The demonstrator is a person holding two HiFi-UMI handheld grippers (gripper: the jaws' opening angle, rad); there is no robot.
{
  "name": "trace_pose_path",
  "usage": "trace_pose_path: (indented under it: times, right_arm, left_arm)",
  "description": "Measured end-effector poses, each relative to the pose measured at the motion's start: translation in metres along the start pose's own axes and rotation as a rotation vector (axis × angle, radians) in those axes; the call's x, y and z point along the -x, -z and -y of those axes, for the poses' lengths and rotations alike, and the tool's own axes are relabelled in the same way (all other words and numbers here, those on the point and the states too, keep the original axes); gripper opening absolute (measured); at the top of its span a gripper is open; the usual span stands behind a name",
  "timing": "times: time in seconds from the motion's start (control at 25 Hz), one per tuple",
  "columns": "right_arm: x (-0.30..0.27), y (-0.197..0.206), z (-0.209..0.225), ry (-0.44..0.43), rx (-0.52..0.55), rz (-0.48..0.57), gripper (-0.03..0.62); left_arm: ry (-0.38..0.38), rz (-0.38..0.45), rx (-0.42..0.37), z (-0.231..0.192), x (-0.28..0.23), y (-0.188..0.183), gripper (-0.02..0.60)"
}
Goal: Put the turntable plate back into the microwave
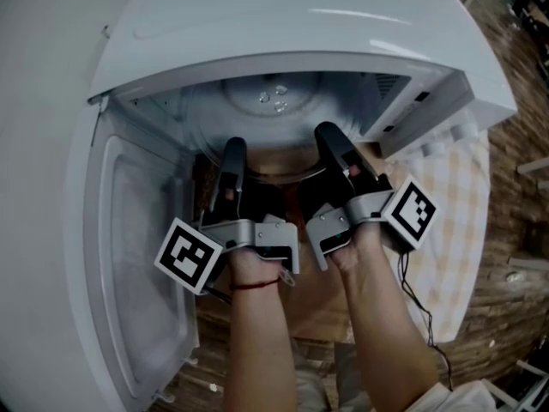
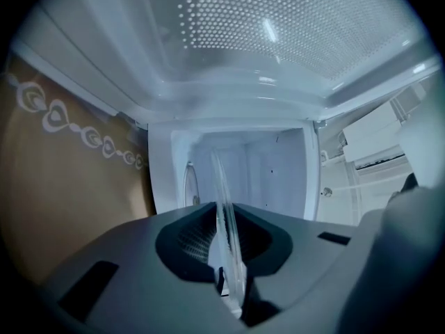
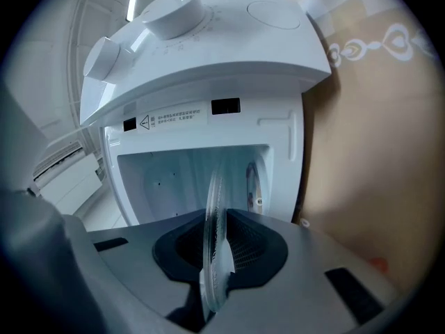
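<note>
**A:** In the head view, why does each hand grip the same thing?

**B:** The glass turntable plate [image 1: 273, 110] is wide and slippery. The left tool [image 1: 232, 157] and the right tool [image 1: 330, 144] each pinch its near rim, side by side, and that seems meant to keep it level. The plate is already partly inside the microwave [image 1: 283, 24], whose door [image 1: 129, 256] is swung wide at the left, clear of both arms.

**A:** And the left gripper view?

**B:** There the left tool [image 2: 226, 256] is nearly closed, its pads clamped on the thin plate [image 2: 224, 207], which shows edge-on. It points straight into the white cavity [image 2: 264, 172].

**A:** The right gripper view?

**B:** It's the same. The right tool [image 3: 212, 270] is squeezed down on the rim of the plate [image 3: 214, 207] and aimed at the opening below the control knobs [image 3: 174, 12]. I'd judge the plate has yet to be seated on its hub.
</note>
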State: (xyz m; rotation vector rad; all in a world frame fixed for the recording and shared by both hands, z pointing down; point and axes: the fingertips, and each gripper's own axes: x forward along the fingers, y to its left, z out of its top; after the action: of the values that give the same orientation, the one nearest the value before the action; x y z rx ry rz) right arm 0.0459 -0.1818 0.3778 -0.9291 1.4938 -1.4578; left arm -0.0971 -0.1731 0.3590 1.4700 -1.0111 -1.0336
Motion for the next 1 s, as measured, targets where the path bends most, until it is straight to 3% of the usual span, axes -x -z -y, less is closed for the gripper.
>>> trace_pose_path:
  times: [0.68,1.0]
  right_arm:
    - [-0.024,-0.009,0.006,0.01,0.034,0.001,0.052]
    - [-0.026,-0.011,0.005,0.02,0.025,0.036,0.052]
  left_arm:
    - [-0.041,-0.022,-0.003,-0.015,-0.02,-0.003,0.037]
    - [-0.055,-0.095,0.002,-0.007,-0.009,0.014,0.055]
